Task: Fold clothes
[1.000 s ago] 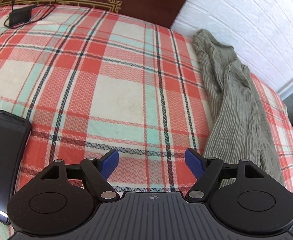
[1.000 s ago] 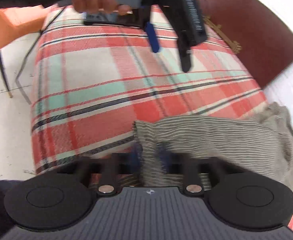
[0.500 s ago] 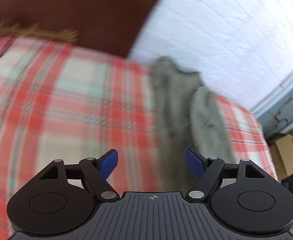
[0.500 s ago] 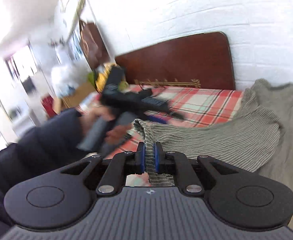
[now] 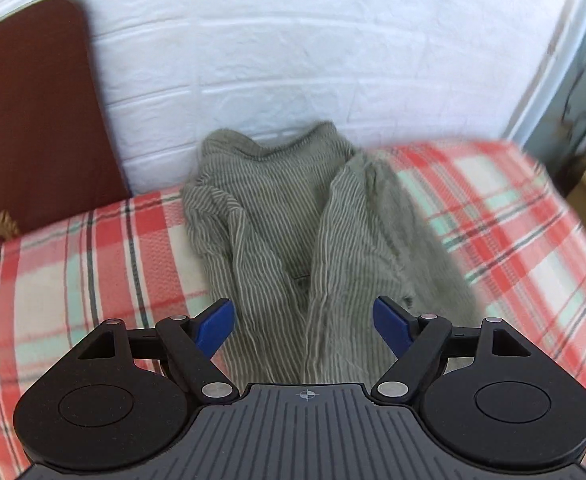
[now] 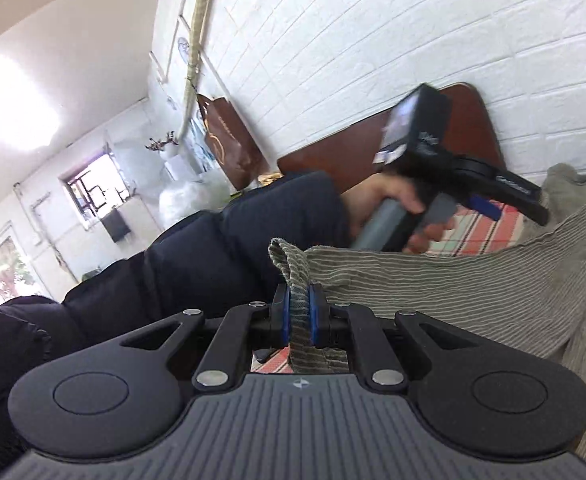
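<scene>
Nearest in the right wrist view: right gripper [image 6: 299,310], black w/ blue pads, clenched on a bunched edge of the grey-green striped knit garment [image 6: 473,280]; a short tuft of fabric sticks up above the pads. Gripper points roughly level, and the cloth runs taut from it toward the far right, lifted off the bed. Just behind, a dark padded sleeve [image 6: 213,248] crosses the frame, and the person's left hand [image 6: 405,208] wraps the grey handle of the left gripper [image 6: 505,200], held above the garment.

Left wrist view: left gripper [image 5: 304,324] tilts down over the garment [image 5: 293,216], blue pads wide apart, nothing between them pressed; released. Garment lies crumpled at the far edge of the red-white-teal plaid bedspread [image 5: 73,272], its top against the white brick-pattern wall [image 5: 293,60]. Dark brown wooden headboard [image 5: 33,112] stands at the bed's far left corner.
</scene>
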